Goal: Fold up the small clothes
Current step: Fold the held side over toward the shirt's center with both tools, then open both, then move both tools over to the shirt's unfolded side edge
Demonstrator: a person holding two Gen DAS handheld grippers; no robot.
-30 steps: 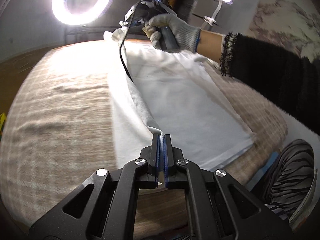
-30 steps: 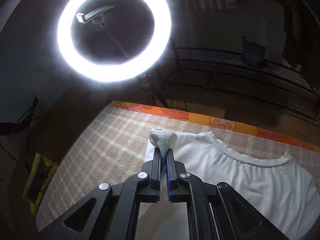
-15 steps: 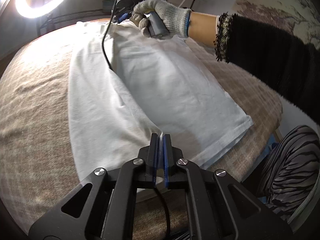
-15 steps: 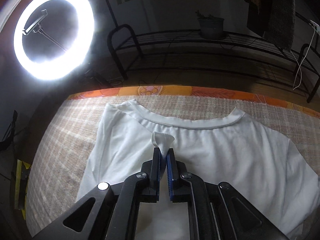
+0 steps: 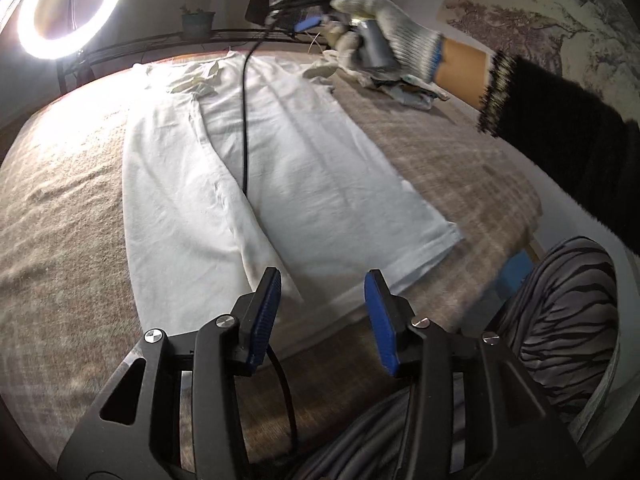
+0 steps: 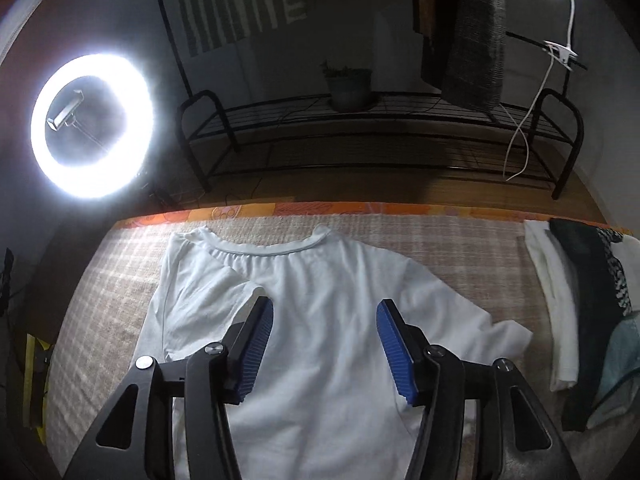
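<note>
While the white T-shirt point(image 6: 320, 320) lay flat on the checked blanket point(image 6: 460, 240), left side folded inward, the left gripper point(image 5: 322, 292) and right gripper point(image 6: 326, 320) gaped wide, holding nothing.

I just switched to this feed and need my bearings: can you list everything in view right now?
T-shirt: one, white, flat on the cloth, left side folded in.
Plaid cloth: one, beige, covering the surface.
Clothes pile: one, white, black and teal, right of the shirt.
Ring light: one, lit, back left.
Metal rack: one, black, behind the surface.
Potted plant: one, on the rack.
Left gripper: open, above the hem.
Right gripper: open, above the chest.
Gloved hand: white glove, holding the right gripper.
</note>
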